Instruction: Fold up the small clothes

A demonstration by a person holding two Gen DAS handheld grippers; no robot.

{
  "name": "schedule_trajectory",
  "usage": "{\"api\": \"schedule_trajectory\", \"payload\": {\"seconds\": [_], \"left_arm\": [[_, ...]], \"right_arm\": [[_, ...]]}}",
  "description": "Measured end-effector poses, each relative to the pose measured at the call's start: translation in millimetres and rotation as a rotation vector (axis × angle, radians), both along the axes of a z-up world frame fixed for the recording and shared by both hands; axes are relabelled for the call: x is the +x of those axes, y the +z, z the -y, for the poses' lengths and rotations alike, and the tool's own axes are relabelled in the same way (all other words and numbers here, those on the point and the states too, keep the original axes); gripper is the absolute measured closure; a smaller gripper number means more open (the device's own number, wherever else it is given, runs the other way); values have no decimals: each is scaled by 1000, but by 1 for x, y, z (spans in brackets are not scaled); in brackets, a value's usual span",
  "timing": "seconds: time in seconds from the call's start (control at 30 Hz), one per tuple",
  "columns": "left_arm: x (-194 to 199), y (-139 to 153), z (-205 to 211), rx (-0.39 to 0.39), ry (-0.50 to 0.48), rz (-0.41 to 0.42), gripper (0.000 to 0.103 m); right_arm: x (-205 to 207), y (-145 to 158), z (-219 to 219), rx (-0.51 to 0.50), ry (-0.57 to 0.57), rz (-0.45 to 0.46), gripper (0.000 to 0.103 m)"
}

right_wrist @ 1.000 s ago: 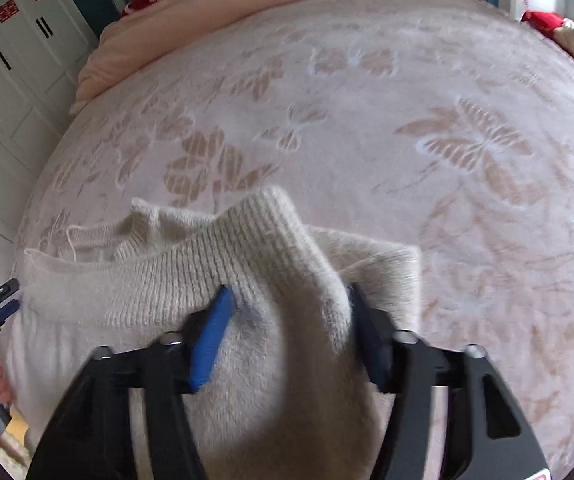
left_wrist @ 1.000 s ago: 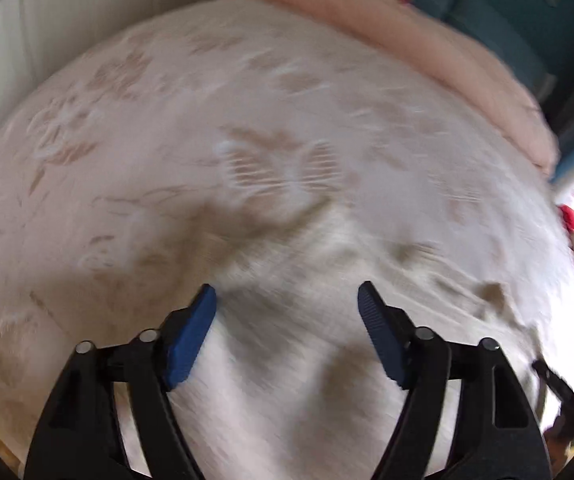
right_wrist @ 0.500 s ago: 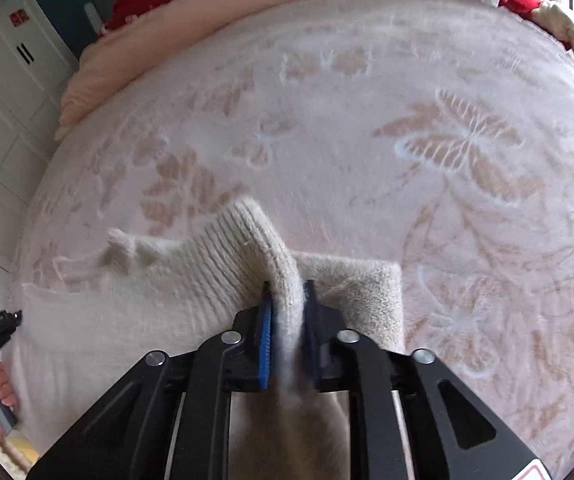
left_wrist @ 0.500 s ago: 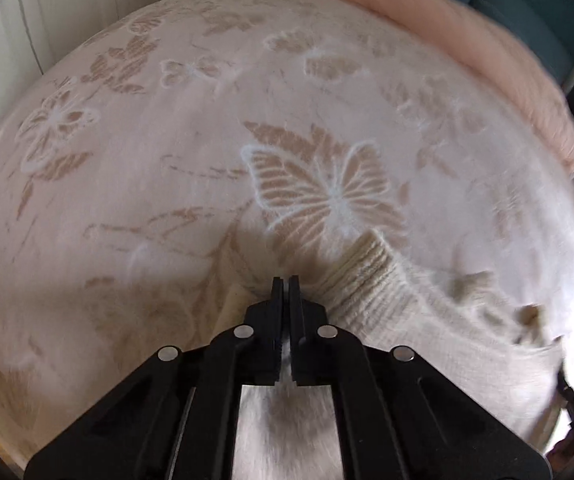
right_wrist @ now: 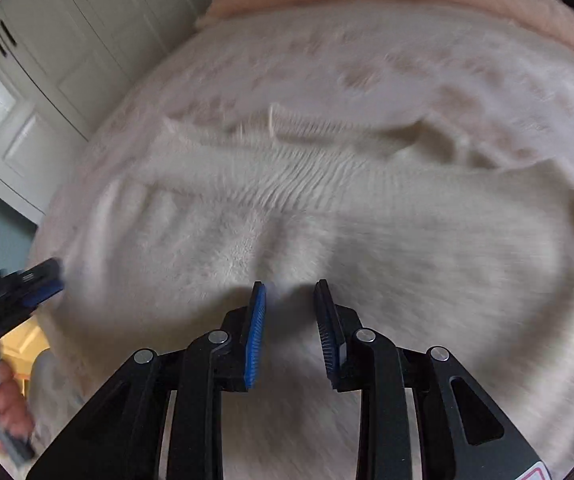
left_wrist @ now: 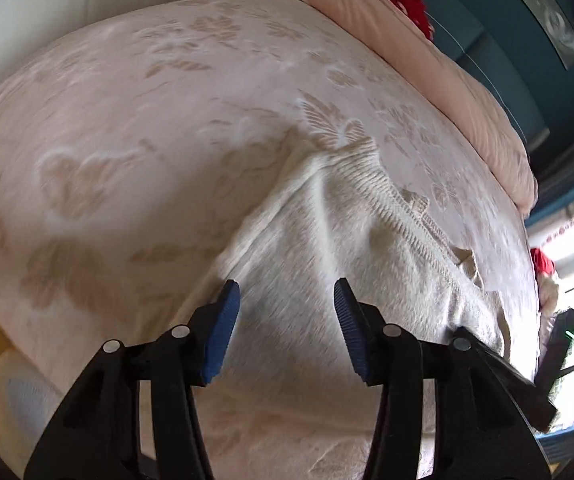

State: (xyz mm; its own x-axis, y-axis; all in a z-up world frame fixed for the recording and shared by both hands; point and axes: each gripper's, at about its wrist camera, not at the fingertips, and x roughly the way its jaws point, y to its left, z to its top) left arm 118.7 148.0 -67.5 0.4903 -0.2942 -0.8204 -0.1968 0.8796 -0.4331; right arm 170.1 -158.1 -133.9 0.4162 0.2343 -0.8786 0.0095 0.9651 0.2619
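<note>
Above cream sweater [left_wrist: 327, 248], left claw [left_wrist: 287, 300] agape, right claw [right_wrist: 289, 300] parted

Both the left gripper [left_wrist: 287, 300] and right gripper [right_wrist: 289, 302], clamped on the cream sweater [right_wrist: 367, 232] half a second ago, have parted their jaws, leaving it lying folded on the bed [left_wrist: 127, 120].
</note>
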Motion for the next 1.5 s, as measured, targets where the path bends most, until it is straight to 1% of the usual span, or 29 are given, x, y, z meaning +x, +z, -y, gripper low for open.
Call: {"api": "schedule_trajectory", "payload": {"seconds": [0.07,0.1,0.13,0.2,0.23,0.3,0.37,0.43,0.5,0.57,0.6,0.63,0.67,0.7,0.73,0.77,0.8,0.83,0.93,1.0,1.03,1.1,1.17,1.23,1.3,1.37,1.4,1.43,1.5], "left_arm": [[-2,2,-3,-12,-3,-12,56],[-3,3,-5,-12,-3,-12,56],[-6,6,-6,-18,-4,-6,54],[-9,9,-9,-27,-10,1,51],[-14,9,-13,-31,-5,2,51],[-22,6,-17,-46,18,-4,49],[-33,-2,-24,-97,72,-13,44],[-38,-10,-28,-110,113,-35,36],[-40,-22,-27,-117,132,-82,36],[-41,-35,-25,-163,144,-125,36],[-41,-37,-23,-170,155,-130,36],[-40,-35,-19,-164,157,-116,36],[-38,-34,-16,-163,146,-106,36],[-33,-34,-11,-163,129,-99,36],[-31,-35,-9,-164,128,-103,44],[-28,-37,-8,-172,138,-112,49],[-25,-37,-7,-180,148,-115,58],[-23,-38,-8,-187,157,-116,73],[-22,-33,-13,-216,157,-104,84],[-23,-27,-14,-215,136,-86,86],[-24,-25,-13,-212,129,-80,86],[-25,-22,-14,-218,120,-70,87],[-25,-22,-13,-216,111,-68,87],[-26,-22,-14,-208,102,-63,87],[-24,-26,-13,-199,103,-68,86],[-24,-35,-15,-212,127,-86,78],[-23,-40,-15,-223,146,-97,64],[-22,-47,-18,-261,175,-110,57],[-18,-52,-19,-297,200,-97,51]], "right_arm": [[12,-4,-7,-30,-16,23,70],[16,-1,-6,-21,-30,5,69],[15,9,-3,11,-55,-3,69],[4,28,4,76,-71,45,70],[-11,40,10,82,-94,79,70],[-39,52,24,79,-138,120,69],[-66,54,42,89,-201,126,69],[-96,50,63,92,-261,121,69],[-118,46,75,50,-281,106,69],[-138,46,82,0,-284,94,69],[-142,46,83,-5,-282,90,71],[-144,45,81,-3,-282,89,72],[-143,47,79,15,-273,93,78],[-142,49,77,23,-262,97,84],[-136,52,72,27,-242,103,86],[-123,57,60,26,-202,116,89],[-114,62,51,24,-172,129,91],[-101,65,38,24,-136,138,92],[-54,66,6,8,-61,124,92],[-25,57,-7,8,-39,93,92],[-9,48,-13,2,-33,61,92],[14,26,-20,-9,-37,-10,92],[30,-5,-21,-15,-46,-97,96],[31,-11,-21,-4,-59,-82,97],[30,-11,-20,4,-68,-89,97],[29,-11,-19,6,-59,-88,97],[30,-12,-17,16,-62,-91,97],[30,-13,-16,30,-68,-94,97],[32,-14,-14,35,-72,-98,97]]}}
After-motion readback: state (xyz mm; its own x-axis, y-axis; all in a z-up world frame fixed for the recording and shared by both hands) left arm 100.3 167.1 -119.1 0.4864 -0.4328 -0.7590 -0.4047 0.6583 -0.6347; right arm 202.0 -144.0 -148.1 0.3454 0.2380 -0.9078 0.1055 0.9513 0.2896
